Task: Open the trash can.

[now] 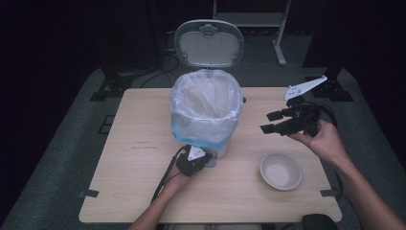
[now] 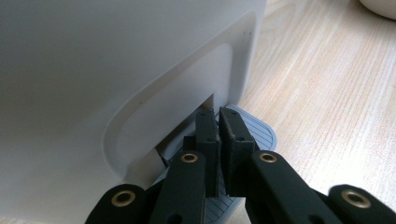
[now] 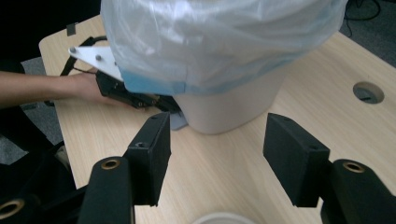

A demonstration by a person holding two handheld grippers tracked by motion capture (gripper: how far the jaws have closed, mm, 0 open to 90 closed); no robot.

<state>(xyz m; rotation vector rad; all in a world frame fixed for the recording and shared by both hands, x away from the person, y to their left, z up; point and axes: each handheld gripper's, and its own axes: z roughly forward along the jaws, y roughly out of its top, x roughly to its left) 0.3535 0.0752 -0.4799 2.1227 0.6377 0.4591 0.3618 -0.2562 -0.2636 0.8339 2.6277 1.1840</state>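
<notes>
A white pedal bin stands mid-table with its lid raised and a clear bag lining it. My left gripper is shut with nothing between its jaws, and its tips rest on the grey ribbed pedal at the bin's base. From above, the left gripper lies at the bin's near side. My right gripper hovers to the right of the bin, open and holding nothing. In the right gripper view its jaws frame the bin's lower body.
A shallow beige bowl sits on the wooden table near the front right, below my right hand. A round cable hole lies in the tabletop beyond the bin. Dark stands and cables surround the table on the floor.
</notes>
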